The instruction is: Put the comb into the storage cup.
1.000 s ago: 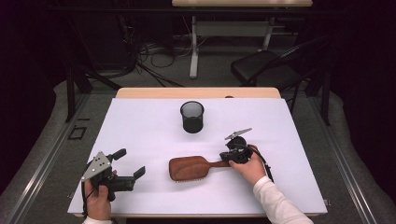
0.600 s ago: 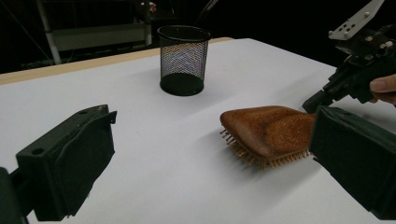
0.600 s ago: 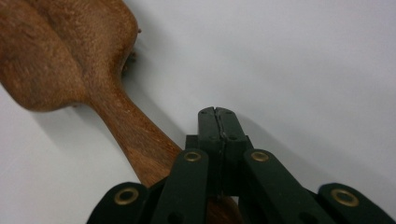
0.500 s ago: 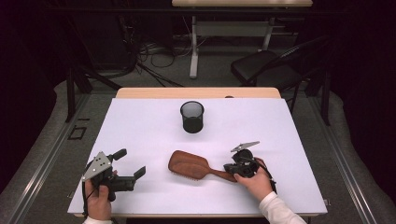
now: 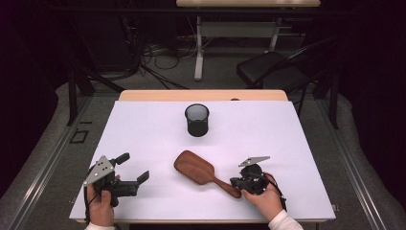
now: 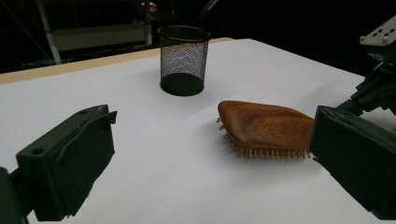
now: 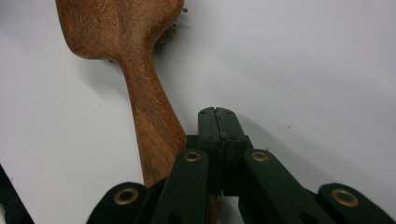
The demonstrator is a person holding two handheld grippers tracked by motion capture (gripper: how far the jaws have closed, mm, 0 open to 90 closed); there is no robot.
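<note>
My right claw (image 7: 218, 122) is clenched on nothing: in the right gripper view its two black jaws meet tip to tip, and the wooden hairbrush (image 7: 140, 70) handle runs past them on the left of the frame, just beside the linkage. Whether the handle end touches the claw body I can't quite tell. In the high view the brush lies on the white worktop (image 5: 297, 143) at lower centre, long axis slanting from its head at upper left down to the handle end at my right claw. My left claw (image 5: 136, 175), jaws spread wide and empty, sits well apart at lower left. The mesh cup (image 5: 197, 120) stands beyond the brush, toward the top.
</note>
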